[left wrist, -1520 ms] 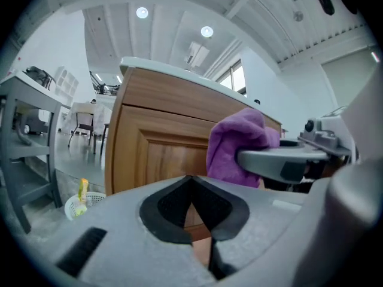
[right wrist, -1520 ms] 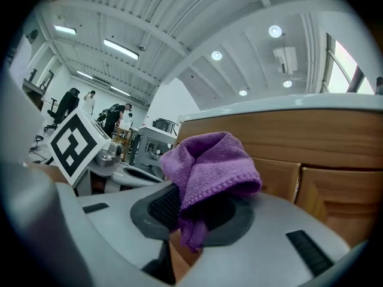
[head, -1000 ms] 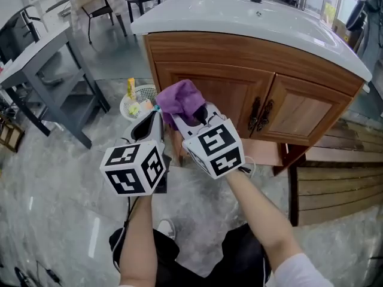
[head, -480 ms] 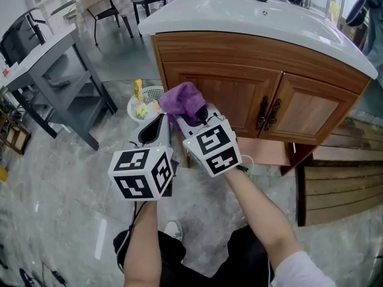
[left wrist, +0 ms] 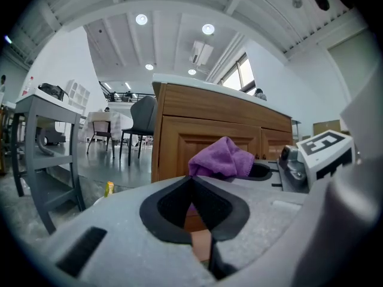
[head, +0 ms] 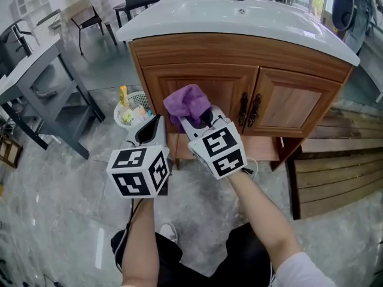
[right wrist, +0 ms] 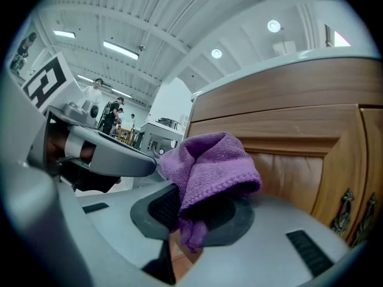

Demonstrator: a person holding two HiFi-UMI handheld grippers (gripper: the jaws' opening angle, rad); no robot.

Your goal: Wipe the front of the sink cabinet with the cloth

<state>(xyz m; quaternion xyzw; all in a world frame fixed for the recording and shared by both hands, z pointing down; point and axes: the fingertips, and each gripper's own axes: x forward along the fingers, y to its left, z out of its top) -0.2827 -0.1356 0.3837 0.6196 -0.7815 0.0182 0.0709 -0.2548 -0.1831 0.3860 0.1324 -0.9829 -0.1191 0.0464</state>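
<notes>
A wooden sink cabinet (head: pixel 281 103) with two doors stands under a white basin top (head: pixel 239 17). My right gripper (head: pixel 197 119) is shut on a bunched purple cloth (head: pixel 187 103), held in front of the left door (head: pixel 203 85), close to it; contact cannot be told. The cloth (right wrist: pixel 209 172) bulges out over the jaws in the right gripper view, with the door panel (right wrist: pixel 287 178) just behind. My left gripper (head: pixel 157 127) hangs shut and empty beside it to the left, below the cabinet's left corner. The cloth (left wrist: pixel 220 159) shows past its jaws.
Dark door handles (head: pixel 248 109) sit at the middle of the cabinet. A white basket (head: pixel 133 109) with bottles stands on the floor by the left corner. A grey table (head: pixel 36 82) is further left. Wooden planks (head: pixel 335 178) lie at the right.
The view has shifted so the cabinet sits more centrally. The right gripper with the cloth has moved slightly right along the left door. The left gripper stays alongside it.
</notes>
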